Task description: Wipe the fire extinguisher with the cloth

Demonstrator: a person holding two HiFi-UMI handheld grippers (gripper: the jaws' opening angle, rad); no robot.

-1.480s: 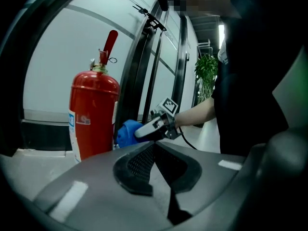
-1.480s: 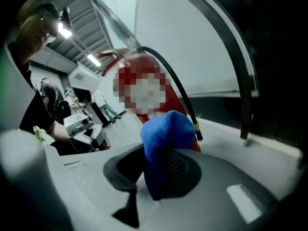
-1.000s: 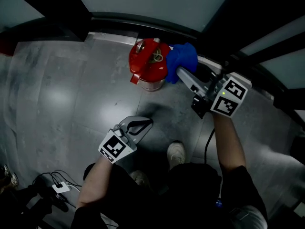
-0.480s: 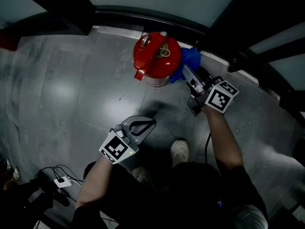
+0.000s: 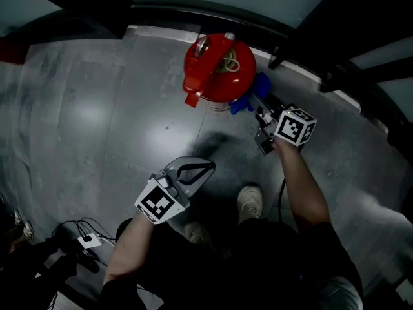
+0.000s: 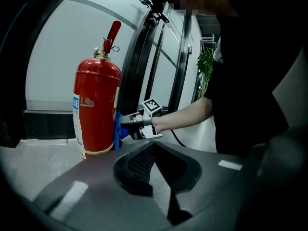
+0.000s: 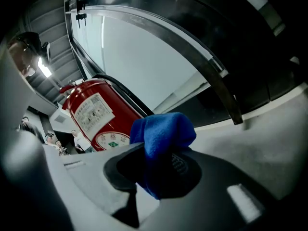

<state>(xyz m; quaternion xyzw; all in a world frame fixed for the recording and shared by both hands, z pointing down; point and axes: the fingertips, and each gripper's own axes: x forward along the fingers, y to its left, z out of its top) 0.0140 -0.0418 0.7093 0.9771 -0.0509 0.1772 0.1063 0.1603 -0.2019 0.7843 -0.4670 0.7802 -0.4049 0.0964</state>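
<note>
A red fire extinguisher [image 5: 218, 68] stands upright on the grey floor by the glass wall; it also shows in the left gripper view [image 6: 96, 110] and the right gripper view [image 7: 98, 113]. My right gripper [image 5: 253, 105] is shut on a blue cloth [image 5: 258, 90], pressed against the cylinder's lower right side [image 6: 118, 130]. The cloth [image 7: 161, 143] bulges out between the right jaws. My left gripper [image 5: 200, 170] hangs low near my feet, well short of the extinguisher, shut with nothing in it [image 6: 161, 174].
A dark metal frame [image 5: 193, 15] and glass panels run behind the extinguisher. Cables and a small white device [image 5: 86, 241] lie on the floor at lower left. My shoe [image 5: 250, 202] stands between the grippers. A potted plant [image 6: 204, 69] stands farther off.
My right gripper has slid the blue cloth down from the extinguisher's top right to its lower side. The left gripper has stayed put.
</note>
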